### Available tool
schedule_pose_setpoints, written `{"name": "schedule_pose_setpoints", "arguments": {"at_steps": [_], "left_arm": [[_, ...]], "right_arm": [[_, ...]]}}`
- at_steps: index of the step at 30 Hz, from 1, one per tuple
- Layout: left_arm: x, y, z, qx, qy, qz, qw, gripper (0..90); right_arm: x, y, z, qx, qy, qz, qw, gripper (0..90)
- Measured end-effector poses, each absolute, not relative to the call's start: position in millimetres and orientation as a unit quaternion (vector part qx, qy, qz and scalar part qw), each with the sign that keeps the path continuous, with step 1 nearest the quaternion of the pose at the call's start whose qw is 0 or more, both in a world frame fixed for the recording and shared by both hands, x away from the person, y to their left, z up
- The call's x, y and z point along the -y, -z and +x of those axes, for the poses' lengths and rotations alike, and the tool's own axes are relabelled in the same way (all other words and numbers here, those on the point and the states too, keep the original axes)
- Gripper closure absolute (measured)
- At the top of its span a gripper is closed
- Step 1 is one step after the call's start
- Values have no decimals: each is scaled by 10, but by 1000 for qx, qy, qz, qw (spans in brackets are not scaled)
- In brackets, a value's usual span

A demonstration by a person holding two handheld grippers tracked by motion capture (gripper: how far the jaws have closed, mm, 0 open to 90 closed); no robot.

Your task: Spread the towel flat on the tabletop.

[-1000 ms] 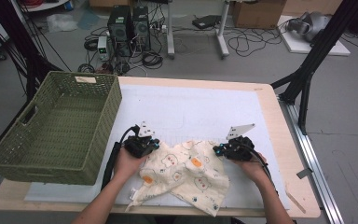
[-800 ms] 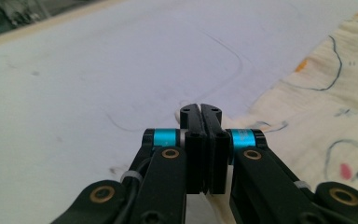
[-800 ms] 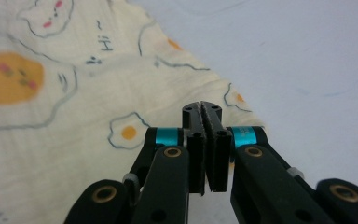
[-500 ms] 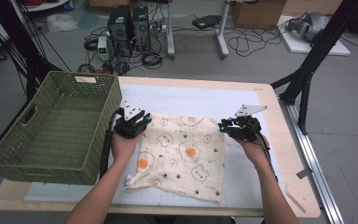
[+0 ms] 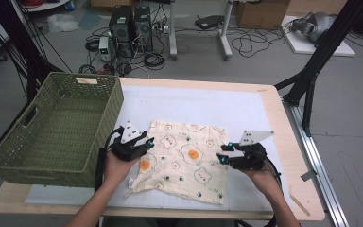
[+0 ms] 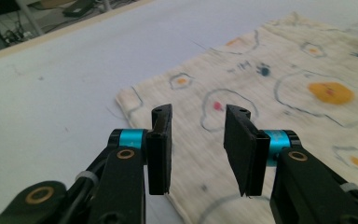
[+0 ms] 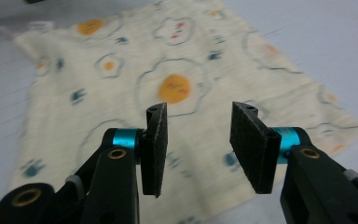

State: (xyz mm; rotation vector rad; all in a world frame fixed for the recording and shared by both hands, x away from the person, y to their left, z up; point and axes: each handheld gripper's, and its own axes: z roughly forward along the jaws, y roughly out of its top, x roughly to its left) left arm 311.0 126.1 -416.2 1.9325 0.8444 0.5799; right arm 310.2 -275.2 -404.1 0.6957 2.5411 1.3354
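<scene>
Two claws are held over a cloth (image 5: 185, 161) that has been laid out flat on the table (image 5: 269, 113), near its front edge and just right of the basket (image 5: 56, 127); from this layout it is judged that the cloth has been spread for folding or smoothing, with the basket kept beside it as a likely place for it afterwards. The basket, green and woven, is set at the table's left side with its open top up, so that things can be dropped in; a pale tag (image 5: 86, 81) is fixed to its far rim, but no writing on it can be read. The cloth is printed with fried-egg shapes and small dark marks, and no brand or lettering is made out on it. The left claw (image 5: 144, 142) is poised at the cloth's left edge and the right claw (image 5: 223, 154) at its right edge. Both have just been opening, their jaws are spread, and nothing is pinched between them.
</scene>
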Motion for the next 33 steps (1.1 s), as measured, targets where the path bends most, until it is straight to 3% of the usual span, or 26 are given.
{"name": "schedule_pose_setpoints", "arguments": {"at_steps": [9,12,18,21,33], "left_arm": [[-1416,4314,2621,-307,-190,816,451,591],[-1431,4364,2510,-295,-166,835,433,595],[-1430,4472,2402,-268,-134,863,407,721],[-1419,4473,2411,-268,-128,862,410,868],[-1452,4431,2206,-261,-125,862,416,894]], "right_arm": [[2608,4312,2631,-877,-444,181,34,546],[2551,4367,2586,-894,-416,165,21,582],[2526,4442,2578,-905,-396,154,0,774],[2538,4440,2598,-907,-394,147,-6,883],[2727,4405,2535,-908,-396,135,-17,892]]}}
